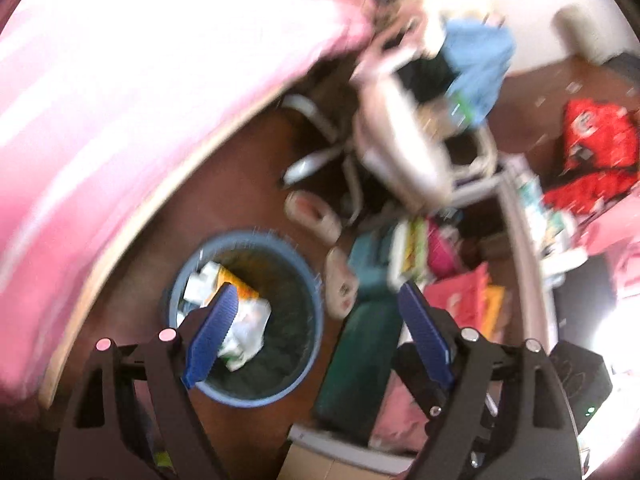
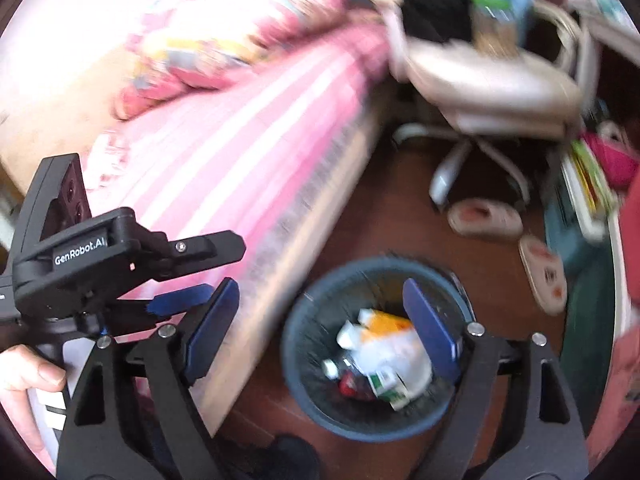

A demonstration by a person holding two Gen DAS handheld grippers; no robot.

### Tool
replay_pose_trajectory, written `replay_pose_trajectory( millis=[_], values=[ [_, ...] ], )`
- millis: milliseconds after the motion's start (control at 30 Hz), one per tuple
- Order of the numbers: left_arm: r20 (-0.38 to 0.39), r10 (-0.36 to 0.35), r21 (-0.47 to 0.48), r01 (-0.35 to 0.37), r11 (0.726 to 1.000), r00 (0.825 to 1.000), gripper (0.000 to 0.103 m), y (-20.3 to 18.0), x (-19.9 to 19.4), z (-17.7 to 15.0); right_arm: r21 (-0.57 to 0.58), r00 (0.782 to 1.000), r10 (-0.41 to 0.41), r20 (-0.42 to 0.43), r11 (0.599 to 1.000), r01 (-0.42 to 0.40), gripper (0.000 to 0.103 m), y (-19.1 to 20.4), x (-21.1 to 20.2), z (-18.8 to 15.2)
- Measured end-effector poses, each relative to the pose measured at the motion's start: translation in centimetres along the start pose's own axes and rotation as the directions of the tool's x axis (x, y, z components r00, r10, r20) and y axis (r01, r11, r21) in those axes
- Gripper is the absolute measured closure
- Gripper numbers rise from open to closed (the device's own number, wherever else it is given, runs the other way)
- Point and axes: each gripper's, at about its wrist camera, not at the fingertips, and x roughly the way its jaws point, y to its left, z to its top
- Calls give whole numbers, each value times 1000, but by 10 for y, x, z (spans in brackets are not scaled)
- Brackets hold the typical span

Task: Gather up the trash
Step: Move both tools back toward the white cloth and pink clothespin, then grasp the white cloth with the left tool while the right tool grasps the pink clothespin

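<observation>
A round blue waste bin (image 1: 256, 398) stands on the dark wooden floor beside the bed. Crumpled white wrappers (image 1: 250, 326) and an orange-and-white carton (image 1: 236, 280) lie inside it. My left gripper (image 1: 318, 288) hangs over the bin's right side, open and empty. In the right wrist view the same bin (image 2: 298, 364) sits below my right gripper (image 2: 320, 284), also open with nothing between its blue pads. The trash pile (image 2: 384, 346) shows between its fingers, down in the bin. The left gripper (image 2: 180, 296) appears at the left of that view, held by a hand (image 2: 28, 368).
A pink striped bed (image 2: 248, 128) runs along the left. A pale office chair (image 2: 480, 80) piled with clothes stands behind the bin. Two slippers (image 2: 486, 216) lie on the floor to the right, near a green box (image 1: 364, 344), stacked books (image 1: 412, 248) and a red bag (image 1: 596, 148).
</observation>
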Motion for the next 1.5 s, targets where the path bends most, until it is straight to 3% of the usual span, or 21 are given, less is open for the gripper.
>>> replay_pose_trajectory(
  millis=[100,300,500,700,867,1000,1133,1267,1367,1500],
  values=[
    [113,-68,-8,69,998,991,21,3,-52,14,-60,997,53,54,997,-50,17,35,-17,20],
    [324,-120,38,114,993,939,17,11,-155,36,-152,977,177,115,975,-159,15,116,-29,55],
    [436,-68,37,58,998,897,15,48,-225,56,-215,953,285,107,942,-258,14,197,-9,82],
    [507,6,-50,23,998,862,15,117,-268,74,-263,936,346,58,910,-320,14,274,38,91],
    [502,56,-126,9,992,863,15,176,-276,102,-318,927,374,16,881,-350,14,320,94,89],
    [486,83,-156,-7,988,870,15,218,-272,138,-373,936,352,-22,865,-334,14,345,138,93],
    [457,98,-139,-38,990,884,15,250,-261,181,-404,939,342,-41,854,-329,14,360,188,112],
    [407,98,-160,-35,987,908,15,280,-244,231,-415,943,325,-69,850,-323,14,374,246,124],
    [381,138,-178,-74,981,914,15,297,-233,265,-423,951,292,-105,852,-308,14,382,274,132],
    [341,168,-188,-108,976,925,17,316,-220,307,-489,959,255,-125,825,-283,15,397,300,136]
  ],
)
